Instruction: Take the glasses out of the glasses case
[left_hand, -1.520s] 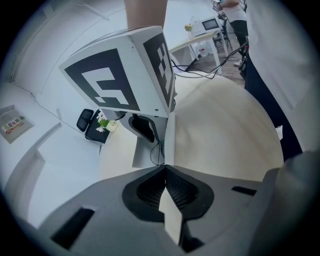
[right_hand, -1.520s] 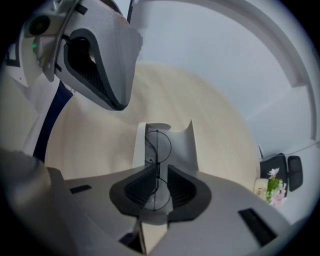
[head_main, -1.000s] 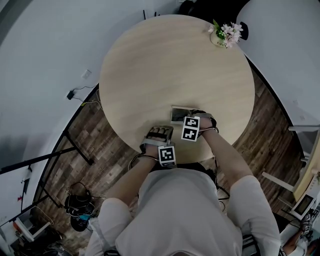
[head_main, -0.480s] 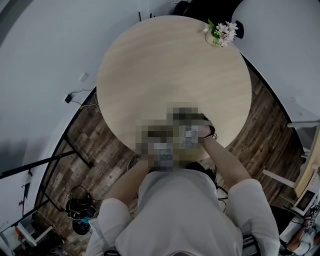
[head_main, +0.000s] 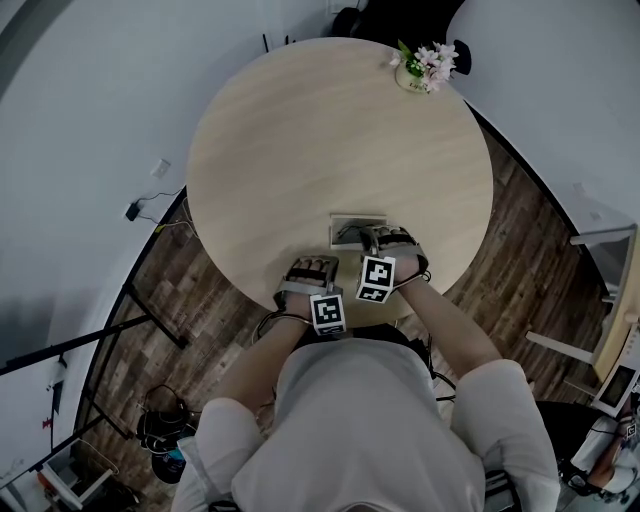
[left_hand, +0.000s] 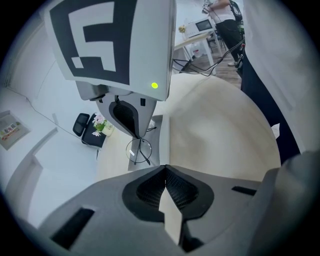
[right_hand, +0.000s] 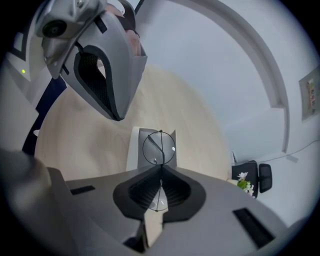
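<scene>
Right gripper has its jaws pinched tight on the wire-rimmed glasses, seemingly at the bridge, over the open glasses case; they look light, thin and easily bent, so gentle pressure. Left gripper jaws together, empty

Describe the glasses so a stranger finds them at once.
On the round table, at its near edge, lies an open grey case. Over it the right gripper holds the glasses: thin dark wire, round lenses, unlike the solid case.

Thin round black-wire glasses hang pinched in the right hand-held gripper over the open grey case.
</scene>
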